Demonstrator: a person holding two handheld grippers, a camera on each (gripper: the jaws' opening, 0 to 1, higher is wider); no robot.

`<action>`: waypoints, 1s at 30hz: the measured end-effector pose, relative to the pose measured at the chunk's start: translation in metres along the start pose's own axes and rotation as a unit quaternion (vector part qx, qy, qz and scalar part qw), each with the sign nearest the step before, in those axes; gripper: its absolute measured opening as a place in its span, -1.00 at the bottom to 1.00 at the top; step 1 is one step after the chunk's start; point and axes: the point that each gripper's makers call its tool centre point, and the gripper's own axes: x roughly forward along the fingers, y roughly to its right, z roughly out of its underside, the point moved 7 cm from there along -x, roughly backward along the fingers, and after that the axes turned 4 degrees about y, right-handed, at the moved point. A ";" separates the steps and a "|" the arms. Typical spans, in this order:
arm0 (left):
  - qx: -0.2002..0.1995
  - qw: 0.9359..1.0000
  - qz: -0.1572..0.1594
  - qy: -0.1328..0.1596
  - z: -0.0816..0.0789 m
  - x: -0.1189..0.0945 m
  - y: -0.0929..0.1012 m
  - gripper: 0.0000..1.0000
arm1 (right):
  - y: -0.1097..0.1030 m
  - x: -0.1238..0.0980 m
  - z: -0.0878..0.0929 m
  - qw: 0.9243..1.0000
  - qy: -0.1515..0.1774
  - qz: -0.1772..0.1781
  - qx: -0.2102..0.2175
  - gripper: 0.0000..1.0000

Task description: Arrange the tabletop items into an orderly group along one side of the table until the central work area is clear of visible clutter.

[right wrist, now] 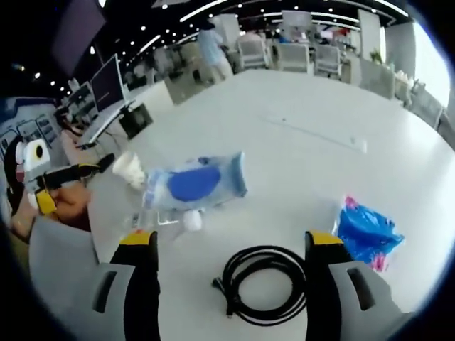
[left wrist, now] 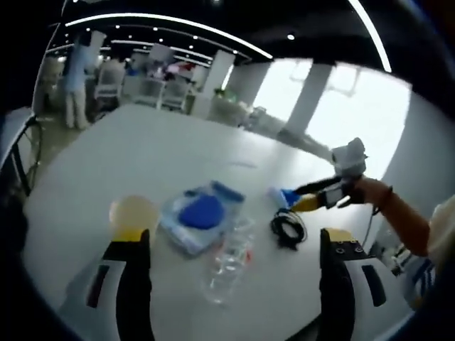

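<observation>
Black cable (right wrist: pixel 264 283) coiled mid-bench (right wrist: pixel 298 106), right gripper (right wrist: pixel 231 266) wide open and empty, jaws straddling it, likely lining up a grab. Blue pouch (right wrist: pixel 195 183), blue bag (right wrist: pixel 366 233) nearby. Left gripper (left wrist: pixel 234 245) open, empty.

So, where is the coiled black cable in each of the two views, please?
Left gripper view: coiled black cable lies right of centre, below the right gripper.
Right gripper view: bottom centre, between that view's own fingers.
Shared landmark: the clear pouch with a blue patch.
</observation>
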 end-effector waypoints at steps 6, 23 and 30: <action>-0.068 0.997 -0.039 -0.019 0.008 0.009 -0.010 0.72 | -0.002 0.010 -0.008 1.000 0.013 -0.012 -0.015 0.64; -0.129 0.980 -0.141 -0.063 0.037 0.035 -0.036 0.27 | 0.005 0.067 -0.017 0.997 0.031 -0.041 -0.061 0.47; -0.146 0.976 -0.141 -0.084 0.047 0.056 -0.042 0.06 | 0.015 0.089 -0.015 0.997 0.037 -0.043 -0.053 0.30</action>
